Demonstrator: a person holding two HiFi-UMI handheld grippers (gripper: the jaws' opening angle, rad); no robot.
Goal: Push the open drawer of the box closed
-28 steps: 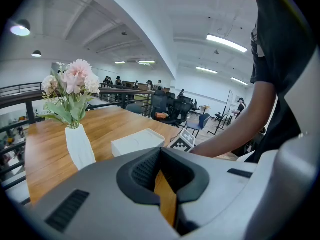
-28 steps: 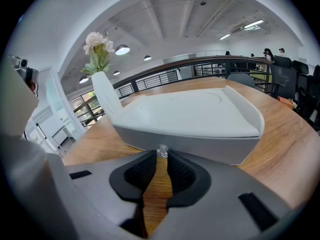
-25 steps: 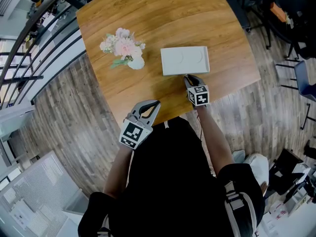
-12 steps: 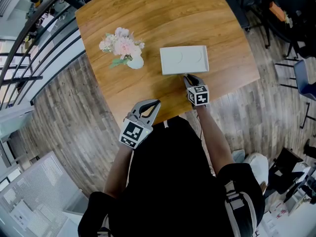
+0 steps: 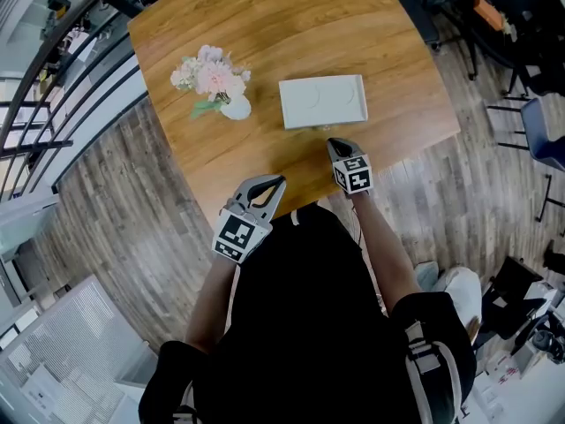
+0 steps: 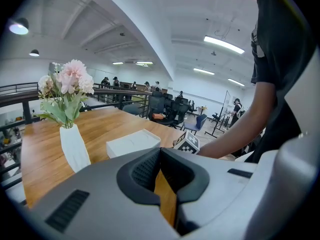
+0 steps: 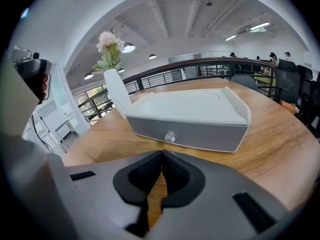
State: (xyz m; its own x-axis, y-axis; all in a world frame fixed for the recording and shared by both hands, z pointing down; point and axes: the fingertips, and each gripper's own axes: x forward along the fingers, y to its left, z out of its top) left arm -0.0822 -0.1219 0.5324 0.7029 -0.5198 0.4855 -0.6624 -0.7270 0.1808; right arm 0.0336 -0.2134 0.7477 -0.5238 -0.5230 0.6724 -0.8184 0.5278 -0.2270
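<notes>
Left claw [image 5: 270, 187]: jaws pressed together, empty, over the near edge of the table [image 5: 265, 34].
Box [image 5: 322, 102]: mid-table, right of the flower vase [image 5: 234, 107].
Drawer [image 7: 187, 134]: front looks flush with the box.
Right claw [image 5: 339, 145]: jaws together, empty, just short of the drawer's knob [image 7: 170, 136].
Progress: closing appears done; nothing evidently left.

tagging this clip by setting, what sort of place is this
Probably an open-plan office, on a mezzanine: rolling office chairs behind the wooden table, a metal railing, and strip ceiling lights.

One box [image 5: 322, 102], one flower vase [image 5: 236, 108], one table [image 5: 265, 25].
</notes>
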